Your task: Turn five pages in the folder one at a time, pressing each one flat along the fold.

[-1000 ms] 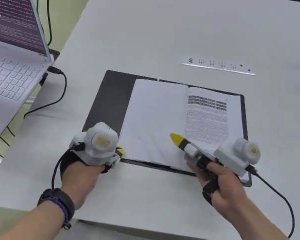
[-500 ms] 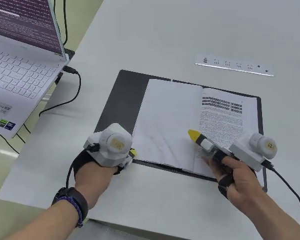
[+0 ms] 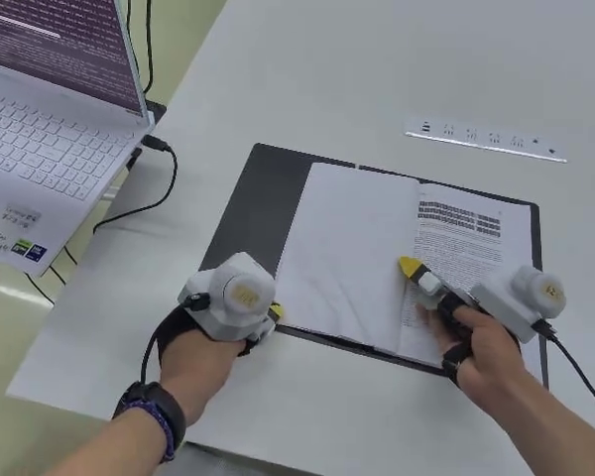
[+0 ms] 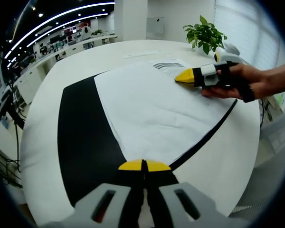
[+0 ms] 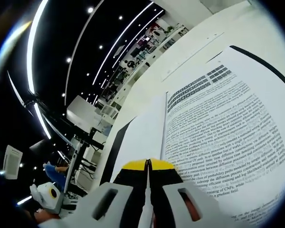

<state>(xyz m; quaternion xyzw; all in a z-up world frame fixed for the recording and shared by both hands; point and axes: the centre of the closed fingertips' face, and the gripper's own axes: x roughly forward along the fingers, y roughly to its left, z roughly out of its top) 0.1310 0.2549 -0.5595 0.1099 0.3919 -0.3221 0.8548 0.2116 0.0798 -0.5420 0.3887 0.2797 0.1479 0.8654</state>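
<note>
Right gripper (image 3: 410, 267) farther up the fold (image 3: 414, 218) than 1 second ago, near mid-page.

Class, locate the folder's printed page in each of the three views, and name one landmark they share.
Head view: printed page, right of centre, above the right hand-held gripper.
Left gripper view: printed page, upper centre, beyond the blank page.
Right gripper view: printed page, centre and right.
Shared landmark: black folder cover, left of the pages.

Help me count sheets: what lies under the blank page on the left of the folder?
The black folder cover lies under the blank page, sticking out past its left and near edges. Any other sheets between them are covered by the page.
</note>
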